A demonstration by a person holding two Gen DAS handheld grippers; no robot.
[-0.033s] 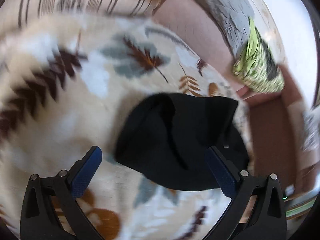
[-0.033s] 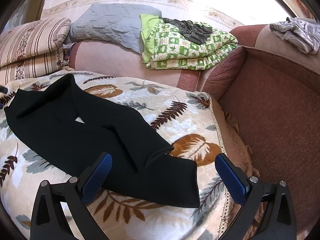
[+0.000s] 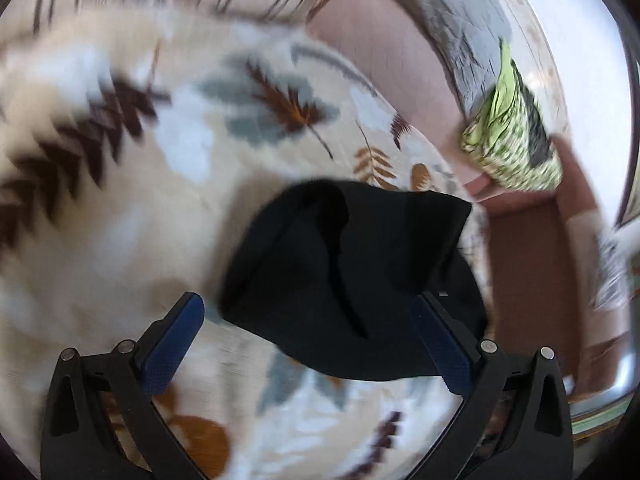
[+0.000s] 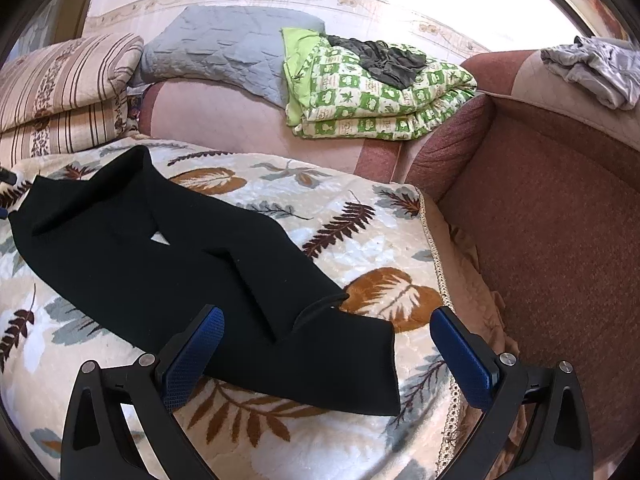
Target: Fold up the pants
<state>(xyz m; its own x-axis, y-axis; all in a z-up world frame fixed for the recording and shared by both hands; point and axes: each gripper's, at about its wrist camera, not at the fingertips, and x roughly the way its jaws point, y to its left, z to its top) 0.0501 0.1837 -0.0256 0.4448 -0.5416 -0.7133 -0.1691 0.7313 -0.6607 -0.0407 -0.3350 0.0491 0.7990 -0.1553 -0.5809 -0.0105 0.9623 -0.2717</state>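
A: How do the jaws stand?

B: Both sets gape wide and hold nothing. The right gripper [image 4: 327, 344] hovers over the near end of the black pants [image 4: 168, 256], which fills the lower middle of its frame; a hem corner lies between the blue pads, and I cannot tell whether they touch it.

A: And the left gripper [image 3: 308, 336]?

B: It hangs over the other end of the pants [image 3: 344, 280], at the center of a blurred frame; the right pad overlaps the cloth's edge.

A: Where do the pants lie?

B: Stretched from lower center to middle left of the right view, on a leaf-patterned blanket [image 4: 360, 240] over a sofa.

A: Beyond that?

B: A green checked quilt [image 4: 380, 92] at upper center, a grey quilted pad [image 4: 224, 48] left of it, striped cushions [image 4: 68, 92] at upper left, and a grey garment [image 4: 596, 68] on the armrest at upper right.
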